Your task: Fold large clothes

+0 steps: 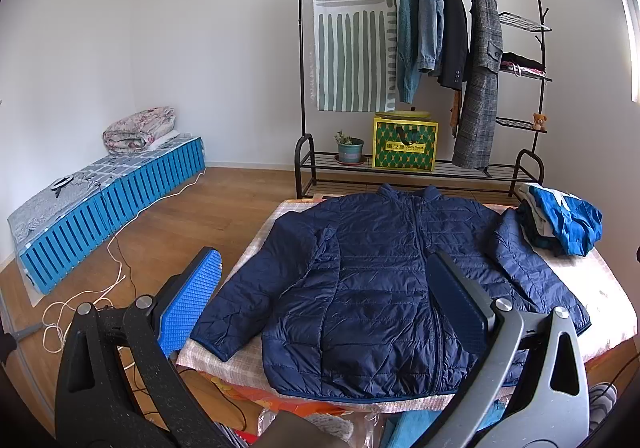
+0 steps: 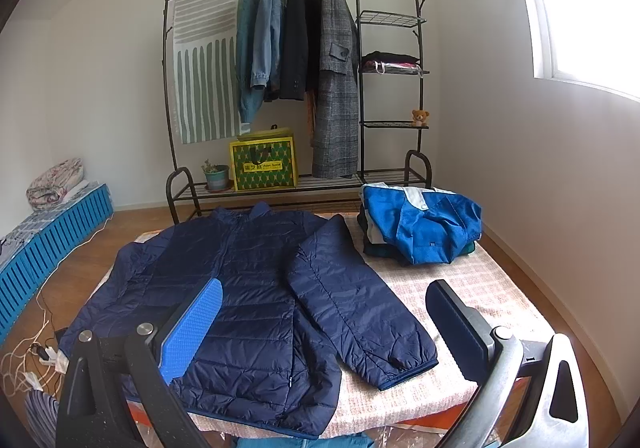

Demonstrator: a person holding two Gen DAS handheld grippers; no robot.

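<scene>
Both grippers, left (image 1: pixel 320 302) and right (image 2: pixel 324 332), hung released above the table's (image 2: pixel 460 280) near edge. The navy puffer jacket (image 1: pixel 360 280) lay flat, unfolded; a sleeve wanted grasping next.

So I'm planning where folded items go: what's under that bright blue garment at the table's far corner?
The bright blue garment lies on a pile of folded clothes; white and dark edges show. How many pieces are there is hidden. The pile rests on the checked table cover.
</scene>
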